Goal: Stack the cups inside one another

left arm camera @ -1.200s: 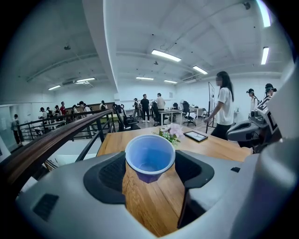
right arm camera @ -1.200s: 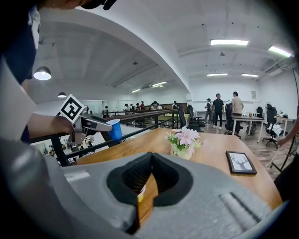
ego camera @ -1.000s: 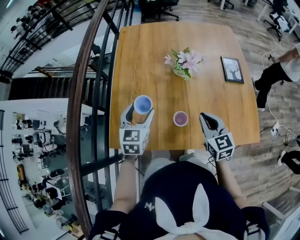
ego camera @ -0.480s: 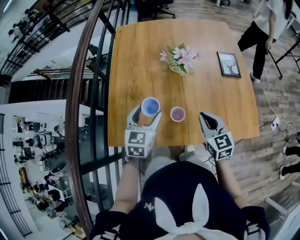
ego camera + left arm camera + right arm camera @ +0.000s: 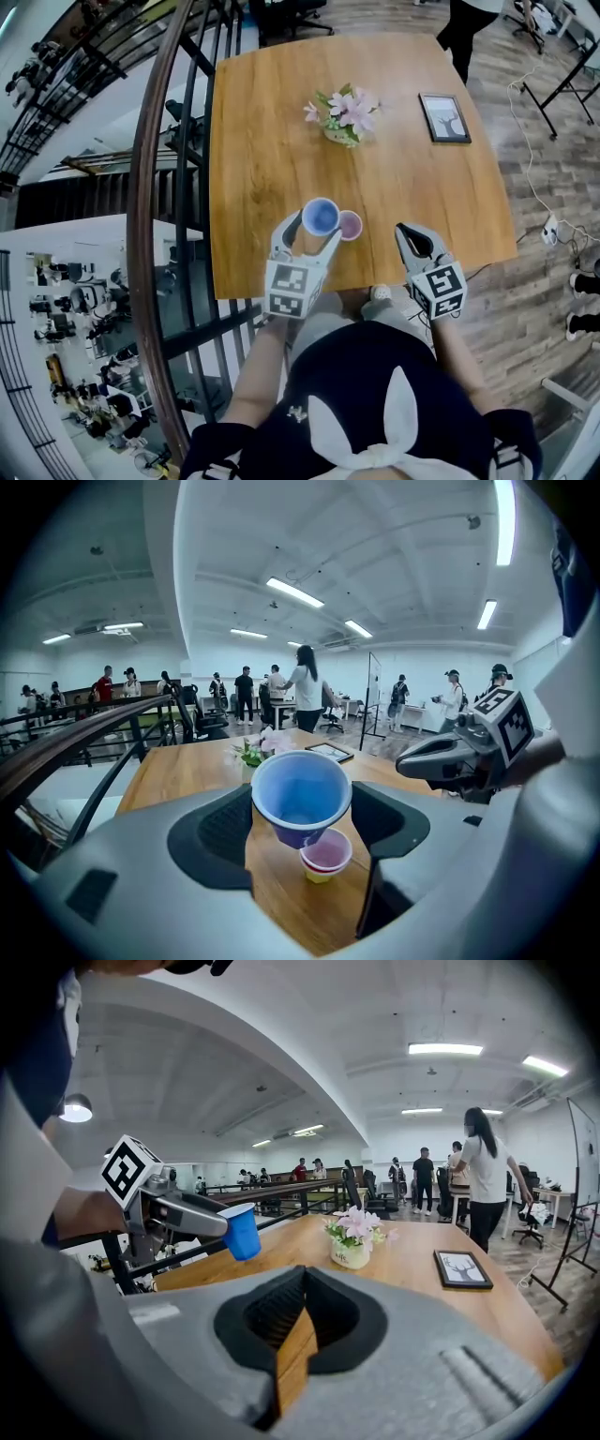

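Two grippers over the desk (image 5: 262, 141): left gripper (image 5: 307, 236) fingers (image 5: 211, 832) clamp the blue cup (image 5: 302, 794), lifted just beside the pink cup (image 5: 325, 852); right gripper (image 5: 408, 236) fingers (image 5: 272, 1321) closed, empty.

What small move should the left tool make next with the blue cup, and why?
Probably ease the left tool slightly right, then lower: its blue cup hangs beside and above the pink cup, not yet centred over it.
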`<action>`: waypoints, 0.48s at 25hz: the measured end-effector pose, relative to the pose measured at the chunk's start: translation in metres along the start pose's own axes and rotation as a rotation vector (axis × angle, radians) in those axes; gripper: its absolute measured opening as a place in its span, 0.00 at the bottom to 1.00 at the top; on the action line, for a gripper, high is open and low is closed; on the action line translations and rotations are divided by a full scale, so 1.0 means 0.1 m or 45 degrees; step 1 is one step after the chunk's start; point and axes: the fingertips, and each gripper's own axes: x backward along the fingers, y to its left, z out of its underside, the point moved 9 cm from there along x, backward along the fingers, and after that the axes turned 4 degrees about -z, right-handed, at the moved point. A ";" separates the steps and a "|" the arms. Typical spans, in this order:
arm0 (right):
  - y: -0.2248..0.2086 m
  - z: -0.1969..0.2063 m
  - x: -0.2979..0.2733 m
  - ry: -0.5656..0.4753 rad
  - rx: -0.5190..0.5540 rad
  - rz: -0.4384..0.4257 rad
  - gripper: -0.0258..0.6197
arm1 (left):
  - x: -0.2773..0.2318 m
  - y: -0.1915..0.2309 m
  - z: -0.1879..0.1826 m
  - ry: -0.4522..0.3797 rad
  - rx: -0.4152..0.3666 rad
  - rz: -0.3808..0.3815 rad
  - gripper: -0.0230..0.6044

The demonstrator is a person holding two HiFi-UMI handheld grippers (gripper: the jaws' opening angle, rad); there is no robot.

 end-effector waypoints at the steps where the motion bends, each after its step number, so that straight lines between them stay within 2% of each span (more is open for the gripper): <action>1: 0.00 0.01 0.01 0.001 -0.002 0.004 0.04 | -0.03 -0.03 0.00 0.001 -0.009 0.016 0.58; 12: 0.00 0.05 0.10 0.006 -0.014 0.043 0.04 | -0.26 -0.22 0.09 0.055 -0.039 0.129 0.58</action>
